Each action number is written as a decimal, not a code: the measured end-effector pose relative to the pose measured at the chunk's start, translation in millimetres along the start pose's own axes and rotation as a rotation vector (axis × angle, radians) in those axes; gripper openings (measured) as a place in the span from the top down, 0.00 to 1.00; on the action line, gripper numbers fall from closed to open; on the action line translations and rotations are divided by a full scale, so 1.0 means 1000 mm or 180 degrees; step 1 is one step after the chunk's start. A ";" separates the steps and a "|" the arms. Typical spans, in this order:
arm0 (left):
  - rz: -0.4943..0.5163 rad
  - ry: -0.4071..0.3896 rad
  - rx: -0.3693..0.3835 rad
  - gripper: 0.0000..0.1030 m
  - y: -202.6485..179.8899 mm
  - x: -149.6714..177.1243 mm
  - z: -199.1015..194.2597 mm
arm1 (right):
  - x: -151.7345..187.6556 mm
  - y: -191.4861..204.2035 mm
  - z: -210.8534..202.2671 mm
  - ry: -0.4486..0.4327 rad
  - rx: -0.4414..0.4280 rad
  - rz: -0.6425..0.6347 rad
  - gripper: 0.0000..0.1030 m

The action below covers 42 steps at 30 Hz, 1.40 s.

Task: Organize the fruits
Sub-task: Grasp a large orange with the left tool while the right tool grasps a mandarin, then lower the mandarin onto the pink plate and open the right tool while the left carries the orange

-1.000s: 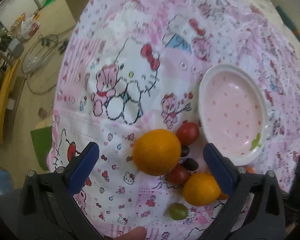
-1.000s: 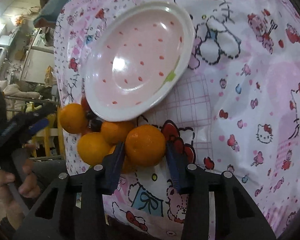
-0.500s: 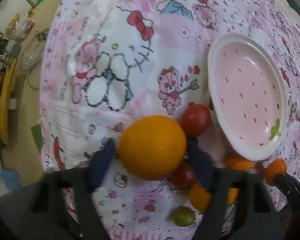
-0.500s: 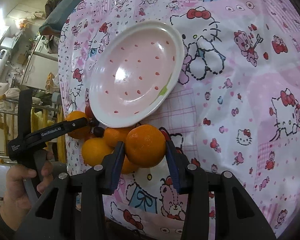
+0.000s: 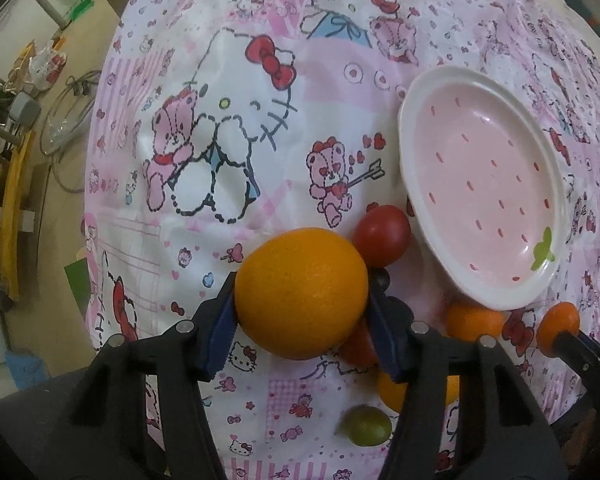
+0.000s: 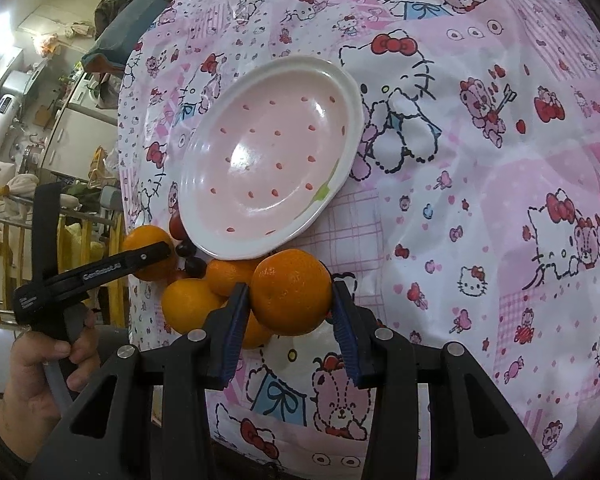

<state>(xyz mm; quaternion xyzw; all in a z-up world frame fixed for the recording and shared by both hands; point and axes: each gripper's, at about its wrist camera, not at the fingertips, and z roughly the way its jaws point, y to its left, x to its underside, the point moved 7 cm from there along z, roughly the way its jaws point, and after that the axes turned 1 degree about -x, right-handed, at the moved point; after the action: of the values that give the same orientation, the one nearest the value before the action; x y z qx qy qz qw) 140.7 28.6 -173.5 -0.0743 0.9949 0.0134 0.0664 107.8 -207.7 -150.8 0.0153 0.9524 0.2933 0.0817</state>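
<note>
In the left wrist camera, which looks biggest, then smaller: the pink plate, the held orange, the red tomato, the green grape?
1. Pink plate
2. Held orange, though it sits nearest the camera, which swells it
3. Red tomato
4. Green grape

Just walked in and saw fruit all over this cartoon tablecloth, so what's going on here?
A person is sorting fruit with a handheld gripper in each hand. The left gripper is closing its jaws around a large orange, its pads already on both sides. The right gripper is shut on another orange. The pink strawberry-patterned plate is empty. More oranges, red tomatoes, dark grapes and a green grape lie clustered beside it on the tablecloth.
</note>
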 end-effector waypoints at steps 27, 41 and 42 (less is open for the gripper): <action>0.0407 -0.0820 0.0269 0.47 -0.018 -0.009 -0.086 | -0.031 -0.029 -0.093 -0.0928 0.0148 0.0186 0.58; 0.0748 -0.0785 0.0321 0.47 -0.060 -0.047 -0.096 | -0.093 0.005 -0.087 -0.1042 0.0079 -0.0181 0.58; 0.0765 -0.0777 0.0312 0.47 -0.062 -0.051 -0.094 | -0.098 0.006 -0.083 -0.1028 0.0085 -0.0208 0.58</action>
<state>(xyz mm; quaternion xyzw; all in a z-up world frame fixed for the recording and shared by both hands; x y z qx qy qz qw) 187.7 -28.6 -74.6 0.0506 0.9807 -0.0184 0.1881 190.3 -256.1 -65.6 0.0323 0.9307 0.2714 0.2431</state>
